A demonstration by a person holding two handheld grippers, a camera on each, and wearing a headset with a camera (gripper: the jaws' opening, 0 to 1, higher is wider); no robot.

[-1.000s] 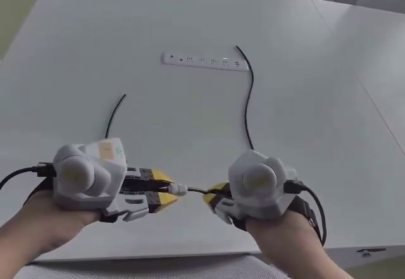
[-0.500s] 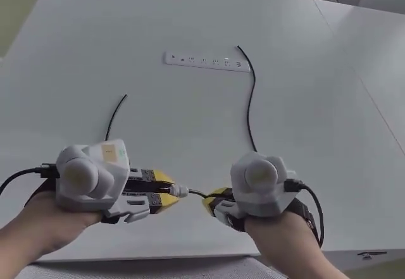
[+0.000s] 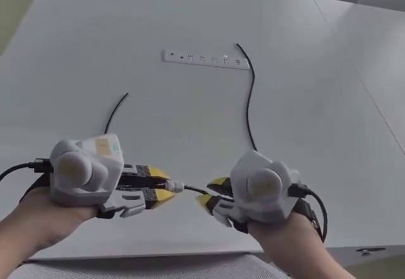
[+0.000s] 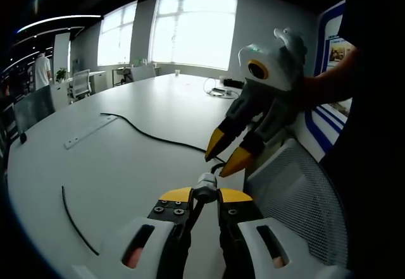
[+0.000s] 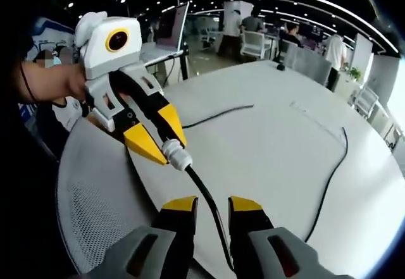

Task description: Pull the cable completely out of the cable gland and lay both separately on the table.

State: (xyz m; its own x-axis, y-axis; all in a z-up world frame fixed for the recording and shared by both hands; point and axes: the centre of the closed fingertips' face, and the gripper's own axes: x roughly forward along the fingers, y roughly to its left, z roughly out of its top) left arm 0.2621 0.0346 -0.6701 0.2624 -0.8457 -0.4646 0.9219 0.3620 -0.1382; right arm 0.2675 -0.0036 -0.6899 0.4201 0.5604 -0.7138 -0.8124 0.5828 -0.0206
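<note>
Near table [image 3: 304, 102] edge: left gripper [image 4: 205, 195] pinching cable gland [image 4: 205, 184], cable [image 5: 197, 184] seated in it. Right gripper [image 5: 213, 204] jaws straddle cable just beside gland; clamped or not, cannot tell. Step: pull-out. Next: firm clamp, draw grippers apart. Cable tail runs toward far power strip [image 3: 205, 59].

Our left gripper [image 3: 168, 188] has a rounded pale-grey plastic shell with a domed knob. It carries a small label marked in orange and green [image 3: 104, 146], a black middle section and yellow-tipped jaws. A black rear cable [image 3: 18, 169] leaves its back. In the left gripper view, small dark screws [image 4: 166, 209] sit in the yellow tips and reddish slots [image 4: 137, 254] in the grey arms. Our right gripper [image 3: 207, 195] matches it, with a black looping cable [image 3: 314, 204] beside a dark wrist strap [image 3: 305, 210].
</note>
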